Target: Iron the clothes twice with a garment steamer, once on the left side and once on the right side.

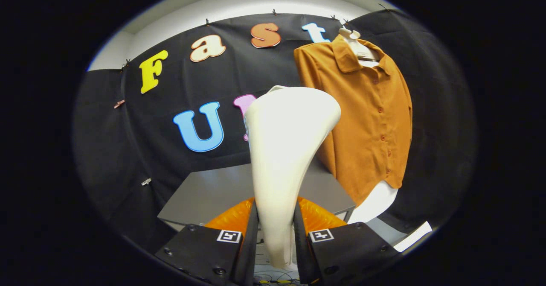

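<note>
A white garment steamer [283, 149] stands upright between my fingers, its narrow handle clamped by both pads and its wide head rising above them. My gripper [275, 230] is shut on that handle. Beyond and to the right of the steamer head hangs an orange-brown button-up shirt [371, 115] on a white mannequin torso [375, 202] with a hanger at the collar. The steamer head overlaps the shirt's left edge in view; I cannot tell whether they touch.
A grey table [204, 192] lies just ahead of the fingers, under the steamer. Black cloth forms the booth wall [128, 141] behind everything. A white strip [411, 237] lies low at the right.
</note>
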Demonstrator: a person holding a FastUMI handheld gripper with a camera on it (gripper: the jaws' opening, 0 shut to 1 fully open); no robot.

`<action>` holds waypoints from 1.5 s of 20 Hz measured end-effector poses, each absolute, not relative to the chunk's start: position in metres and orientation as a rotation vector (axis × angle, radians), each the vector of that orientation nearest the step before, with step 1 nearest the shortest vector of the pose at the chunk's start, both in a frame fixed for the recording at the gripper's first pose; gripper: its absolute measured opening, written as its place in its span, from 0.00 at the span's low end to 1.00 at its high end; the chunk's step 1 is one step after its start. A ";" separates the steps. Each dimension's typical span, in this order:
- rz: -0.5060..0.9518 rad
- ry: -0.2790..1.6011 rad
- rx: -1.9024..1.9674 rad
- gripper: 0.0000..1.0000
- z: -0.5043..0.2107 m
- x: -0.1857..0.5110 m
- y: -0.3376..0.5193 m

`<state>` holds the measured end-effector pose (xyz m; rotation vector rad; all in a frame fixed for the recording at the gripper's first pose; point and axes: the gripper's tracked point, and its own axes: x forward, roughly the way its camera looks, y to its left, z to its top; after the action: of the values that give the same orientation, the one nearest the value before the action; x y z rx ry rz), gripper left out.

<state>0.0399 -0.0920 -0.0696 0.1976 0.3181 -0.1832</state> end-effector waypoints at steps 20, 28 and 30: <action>0.017 0.277 0.208 0.43 -0.031 0.130 -0.296; 0.150 0.319 0.241 0.43 -0.044 0.172 -0.307; 0.184 0.354 0.281 0.43 -0.055 0.177 -0.312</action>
<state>0.1768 -0.3118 -0.0545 0.2809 0.3543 0.1837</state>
